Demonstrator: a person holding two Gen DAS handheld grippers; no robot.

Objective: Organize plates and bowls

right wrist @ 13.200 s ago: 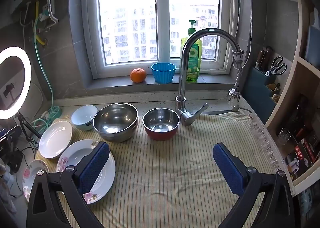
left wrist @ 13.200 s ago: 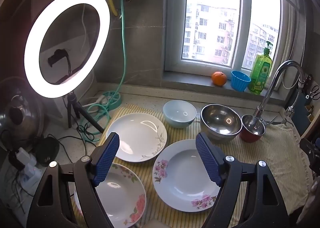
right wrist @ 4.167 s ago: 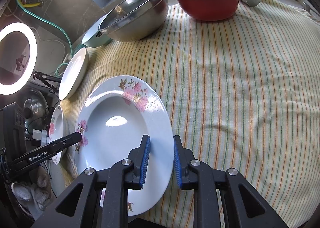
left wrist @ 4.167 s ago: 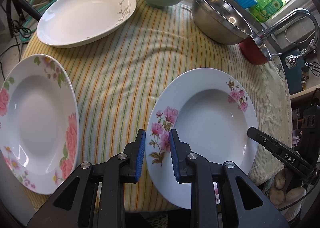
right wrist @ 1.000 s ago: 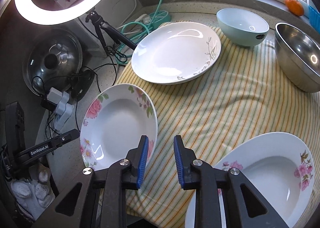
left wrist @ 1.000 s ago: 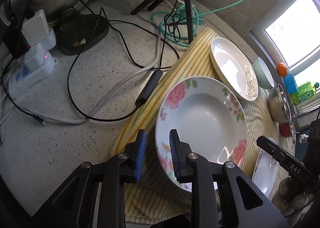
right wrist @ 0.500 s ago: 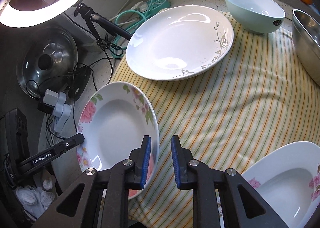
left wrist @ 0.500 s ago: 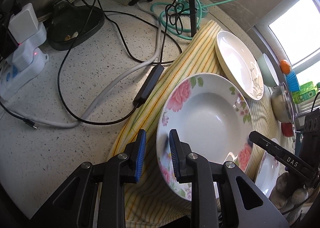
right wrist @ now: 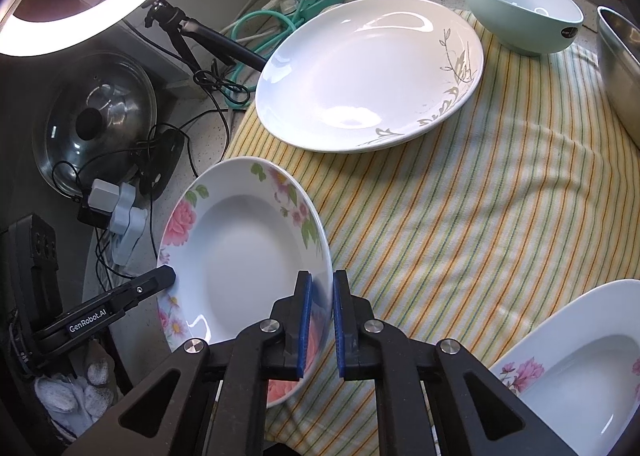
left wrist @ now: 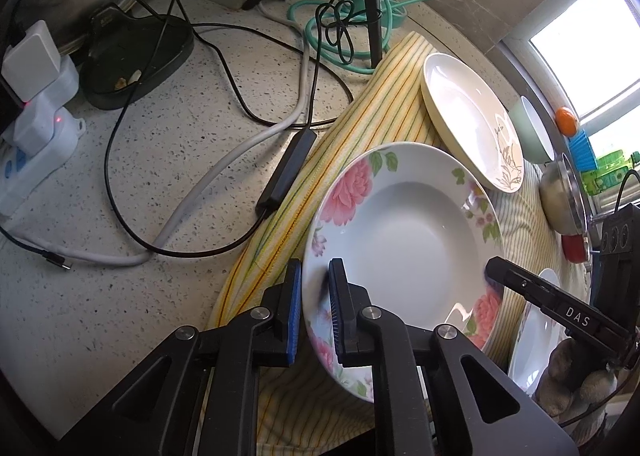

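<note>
Both grippers are on the rose plate (left wrist: 404,240) at the cloth's left edge, where the cloth (right wrist: 460,216) meets bare counter (left wrist: 160,160). Left gripper (left wrist: 314,312) has just been closing and its pads now straddle the near-left rim, one inside the well, one under the lip; it reads as clamped on the rim. Right gripper (right wrist: 319,326) has likewise just been closing, and it pinches the opposite rim, jaws nearly together with only the plate edge between them. The plate looks tipped, with its left side up off the cloth. Risks as I judge them: both grips are thin rim pinches on glazed ceramic, so if the two hands don't lift in sync, the plate can pivot in the pads and slide out. Any twist between the hands loads the rim, which could mean a chip or a pop-out. The plate sits by the cloth edge with cables (left wrist: 132,160) and a power strip (left wrist: 36,136) just beside on the counter, so a drop to that side lands on hard stone and wiring. The cloth is rumpled under the plate and could drag along if a lower pad has caught fabric; I can't tell whether it has. The white plate (right wrist: 372,72) lies near toward the back edge and the second floral plate (right wrist: 580,368) toward the front right, so a swing in either direction risks a clack.
</note>
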